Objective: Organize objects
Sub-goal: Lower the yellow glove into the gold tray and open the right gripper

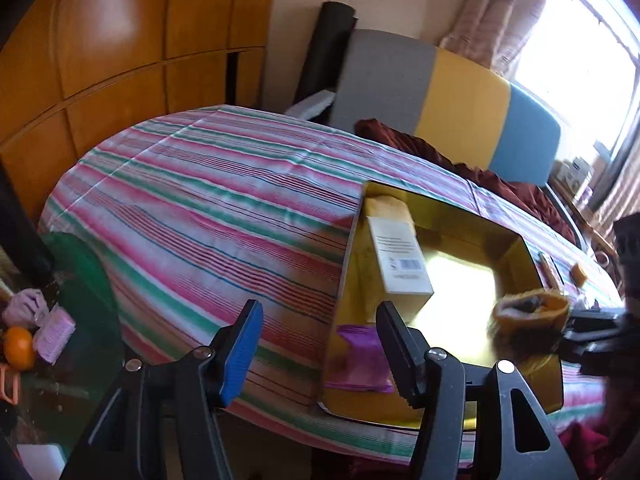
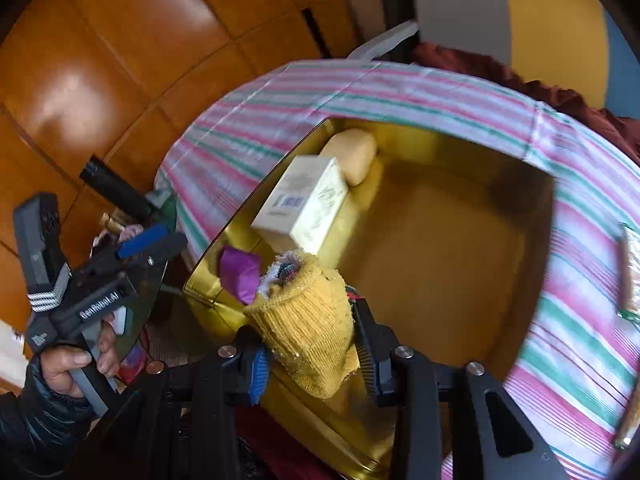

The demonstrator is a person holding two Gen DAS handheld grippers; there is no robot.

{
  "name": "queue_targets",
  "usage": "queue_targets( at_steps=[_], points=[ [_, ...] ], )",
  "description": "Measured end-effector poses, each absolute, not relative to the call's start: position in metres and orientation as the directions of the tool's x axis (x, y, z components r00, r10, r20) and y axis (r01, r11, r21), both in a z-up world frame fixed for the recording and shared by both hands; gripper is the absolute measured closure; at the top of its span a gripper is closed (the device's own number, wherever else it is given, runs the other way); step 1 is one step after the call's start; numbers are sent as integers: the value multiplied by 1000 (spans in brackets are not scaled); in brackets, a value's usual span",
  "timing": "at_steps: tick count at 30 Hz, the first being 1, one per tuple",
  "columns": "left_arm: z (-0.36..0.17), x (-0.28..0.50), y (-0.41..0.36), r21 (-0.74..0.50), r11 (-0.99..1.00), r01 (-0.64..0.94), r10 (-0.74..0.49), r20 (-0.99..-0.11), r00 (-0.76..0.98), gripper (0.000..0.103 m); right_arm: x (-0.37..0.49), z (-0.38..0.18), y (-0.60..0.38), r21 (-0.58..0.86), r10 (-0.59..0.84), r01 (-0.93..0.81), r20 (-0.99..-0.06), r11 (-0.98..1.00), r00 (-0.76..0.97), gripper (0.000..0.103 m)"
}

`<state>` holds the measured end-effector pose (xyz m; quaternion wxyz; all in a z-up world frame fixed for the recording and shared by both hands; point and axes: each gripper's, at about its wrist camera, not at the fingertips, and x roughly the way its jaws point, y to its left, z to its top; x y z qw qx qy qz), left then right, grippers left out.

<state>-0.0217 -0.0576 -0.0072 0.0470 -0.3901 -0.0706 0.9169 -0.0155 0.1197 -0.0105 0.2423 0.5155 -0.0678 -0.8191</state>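
1. Yellow knit sock (image 2: 308,320) clamped in right claw (image 2: 312,356), hanging over near rim of gold tin (image 2: 440,248).
2. Left claw (image 1: 320,344) apart, holding nothing, beside tin on striped table (image 1: 192,200).
3. White box (image 2: 304,204) inside tin.

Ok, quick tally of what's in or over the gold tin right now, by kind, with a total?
Boxes: 1, white carton
Pouches: 1, purple packet
Pale rounded items: 1, cream lump at the far corner
Knitted items: 1, yellow sock, held by the right gripper above the gold tin
Total: 4
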Motion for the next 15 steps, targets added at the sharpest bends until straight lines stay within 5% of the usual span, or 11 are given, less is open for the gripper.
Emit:
queue_targets(
  at_steps=[8,15],
  points=[
    [-13,-28,-83,-207,-978,38,124,-710,-693,39,-34,-57,55,350,-441,348,-868,-870,-228,62],
    [-13,-27,-82,-208,-977,43,119,-706,-699,31,-31,-65,45,388,-484,358,-844,-849,-231,19]
  ],
)
